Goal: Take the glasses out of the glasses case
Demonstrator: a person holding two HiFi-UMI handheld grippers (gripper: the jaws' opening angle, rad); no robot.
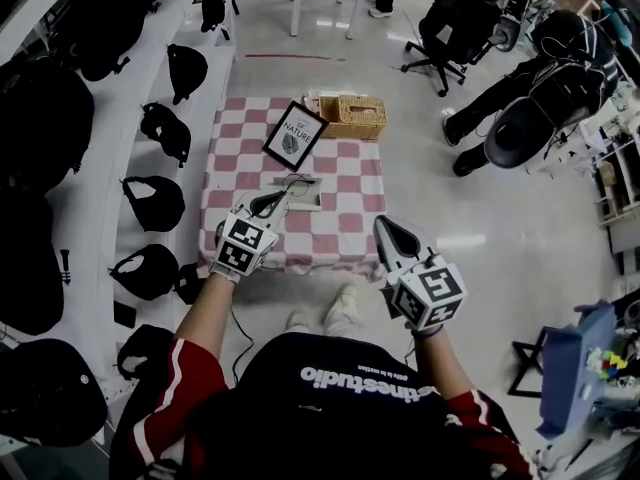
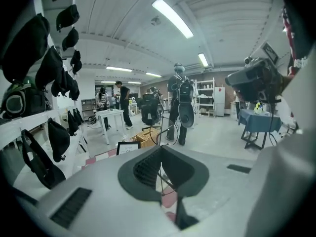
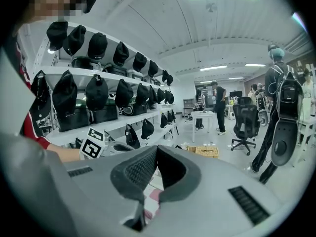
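Note:
Thin wire-rimmed glasses (image 1: 296,180) hover over the middle of the pink-and-white checked table (image 1: 350,223). My left gripper (image 1: 281,197) is shut on them. In the left gripper view the wire rim (image 2: 161,131) rises from between the closed jaws of the left gripper (image 2: 160,151). A flat grey glasses case (image 1: 308,206) lies on the cloth just right of that gripper. My right gripper (image 1: 392,230) is held above the table's near right corner, shut and empty; the right gripper view shows the pads of the right gripper (image 3: 155,154) touching.
A framed sign (image 1: 295,135) and a wicker basket (image 1: 353,116) stand at the table's far end. Shelves of black caps and bags (image 1: 150,128) run along the left. Office chairs (image 1: 450,28) and people stand on the floor to the right.

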